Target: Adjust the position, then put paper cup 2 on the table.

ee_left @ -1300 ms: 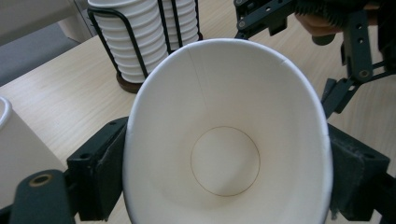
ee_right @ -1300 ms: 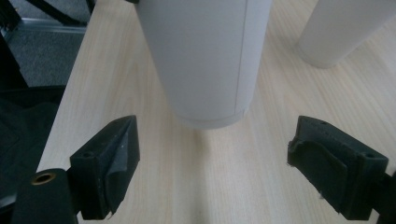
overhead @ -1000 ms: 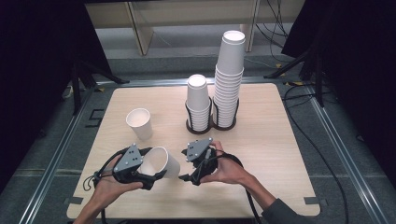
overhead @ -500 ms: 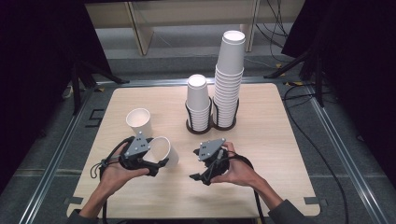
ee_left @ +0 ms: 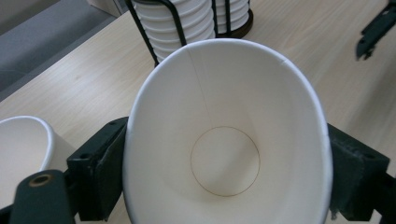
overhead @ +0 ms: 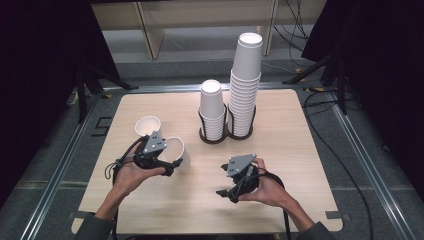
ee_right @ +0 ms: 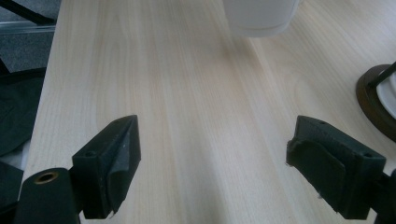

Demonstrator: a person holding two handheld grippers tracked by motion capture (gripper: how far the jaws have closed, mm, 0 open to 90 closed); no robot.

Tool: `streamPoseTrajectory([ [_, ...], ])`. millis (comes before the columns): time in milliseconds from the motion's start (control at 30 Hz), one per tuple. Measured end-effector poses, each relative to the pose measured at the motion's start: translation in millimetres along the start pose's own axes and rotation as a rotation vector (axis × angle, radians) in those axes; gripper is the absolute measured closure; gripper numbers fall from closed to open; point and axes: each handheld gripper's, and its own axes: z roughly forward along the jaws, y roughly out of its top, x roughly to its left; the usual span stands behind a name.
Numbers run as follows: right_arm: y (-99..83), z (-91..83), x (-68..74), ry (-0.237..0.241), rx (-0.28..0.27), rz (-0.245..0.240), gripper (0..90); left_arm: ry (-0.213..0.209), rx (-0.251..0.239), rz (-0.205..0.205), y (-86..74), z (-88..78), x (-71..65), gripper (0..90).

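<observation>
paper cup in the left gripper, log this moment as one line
left gripper: shut on paper cup | right gripper: open, nothing between jaws | second cup: upright on table

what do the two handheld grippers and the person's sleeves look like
Both the left gripper and right gripper are black, each topped by a grey three-cornered plate with small dark dots and trailing a black cable. Jaws are blocky black pads with screw holes. Sleeves look dark grey.
</observation>
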Motion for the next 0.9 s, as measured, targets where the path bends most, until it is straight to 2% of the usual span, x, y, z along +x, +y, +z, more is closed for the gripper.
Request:
streamPoseTrajectory([
  [100, -2.6, -0.9, 1.3, 0.001, 0.001, 0.003, 17.0, 0.010, 0.019, 0.004, 2.1, 6.1, 4.6, 13.9],
  [267, -5.9, -2.3, 2.2, 0.000, -0.001, 0.012, 17.0, 0.015, 0.031, -0.012, 4.4, 12.8, 12.6, 13.9],
  [333, -8.0, -3.0, 3.1, 0.003, -0.003, 0.019, 17.0, 0.031, 0.049, -0.011, 5.3, 17.8, 16.4, 13.9],
  [467, -10.4, -3.9, 3.5, 0.002, 0.001, 0.023, 17.0, 0.027, 0.050, -0.021, 5.9, 21.5, 20.0, 13.9],
  [700, -12.7, -4.0, 4.0, -0.002, -0.001, 0.020, 17.1, 0.041, 0.084, -0.033, 9.6, 29.4, 28.4, 13.8],
  [767, -13.5, -3.1, 5.5, 0.010, 0.003, 0.030, 17.2, 0.051, 0.090, -0.031, 10.4, 33.0, 29.9, 13.8],
  [800, -13.8, -3.0, 5.7, 0.013, 0.004, 0.030, 17.2, 0.059, 0.088, -0.016, 11.5, 34.4, 31.6, 13.8],
  [833, -14.4, -3.3, 5.9, 0.017, 0.006, 0.032, 17.3, 0.056, 0.098, -0.043, 11.7, 35.7, 30.5, 13.8],
  [900, -14.6, -3.4, 5.9, 0.014, 0.004, 0.033, 17.3, 0.063, 0.108, -0.042, 13.4, 39.1, 31.6, 13.8],
])
